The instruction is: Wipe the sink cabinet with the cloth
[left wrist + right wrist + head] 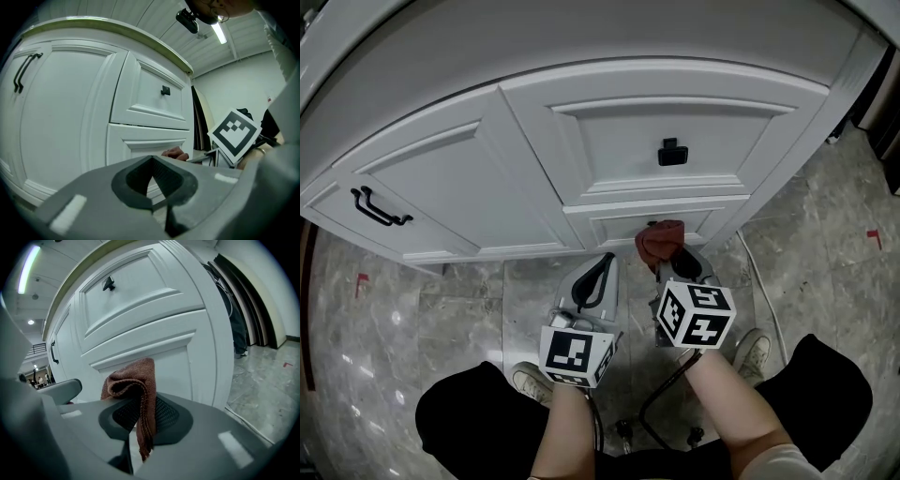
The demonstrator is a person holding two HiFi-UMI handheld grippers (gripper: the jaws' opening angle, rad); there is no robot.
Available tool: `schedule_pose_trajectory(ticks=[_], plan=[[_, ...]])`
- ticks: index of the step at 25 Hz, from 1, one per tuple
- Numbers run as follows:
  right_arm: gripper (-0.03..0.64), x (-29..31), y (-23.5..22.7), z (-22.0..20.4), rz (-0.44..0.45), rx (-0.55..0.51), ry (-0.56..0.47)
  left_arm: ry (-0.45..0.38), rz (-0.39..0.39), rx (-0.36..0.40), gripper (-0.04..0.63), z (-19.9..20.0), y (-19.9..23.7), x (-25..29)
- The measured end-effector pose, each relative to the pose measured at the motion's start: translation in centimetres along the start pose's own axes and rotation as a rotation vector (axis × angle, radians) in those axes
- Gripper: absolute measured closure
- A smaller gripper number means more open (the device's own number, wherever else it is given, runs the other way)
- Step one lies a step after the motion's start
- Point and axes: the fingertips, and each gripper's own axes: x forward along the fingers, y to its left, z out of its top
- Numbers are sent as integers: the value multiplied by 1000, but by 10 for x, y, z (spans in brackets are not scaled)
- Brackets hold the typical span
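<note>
**Two tongs, one cloth, low on the cabinet front**

Two tongs in frame, one per hand, each carrying one marker cube: left cube, right cube.

Left tongs: jaws together, nothing between them. They point at the foot of the cabinet, just left of the right pair.

Right tongs: jaws clamped on the cloth.

One cloth only. It is reddish-brown with a towelling weave and a stitched hem. It is bunched into a fold above the jaws, with a narrow tail hanging down between the pads. It sits at the lower drawer panel of the sink cabinet, low and right of centre. Whether it touches the panel cannot be told.

Cabinet front is white and curved. Count:
- one door at left
- one upper drawer front
- one shallow lower panel beneath it

Two pieces of black hardware:
- one bar handle on the door
- one small pull on the upper drawer

Floor is grey marbled tile. Two pale shoes show: one and the other. One pale cord runs along the floor at right.
</note>
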Motion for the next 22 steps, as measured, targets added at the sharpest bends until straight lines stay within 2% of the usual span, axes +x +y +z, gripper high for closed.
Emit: schedule_pose_trajectory(ticks=[6, 18, 22], plan=[[528, 4, -25, 12, -21, 18, -12, 10, -27, 14, 595, -2, -12, 7], [525, -14, -82, 31, -122, 34, -46, 32, -60, 10, 595, -8, -32, 23], [526, -28, -106, 32, -196, 45, -61, 35, -91, -2, 595, -10, -48, 31]])
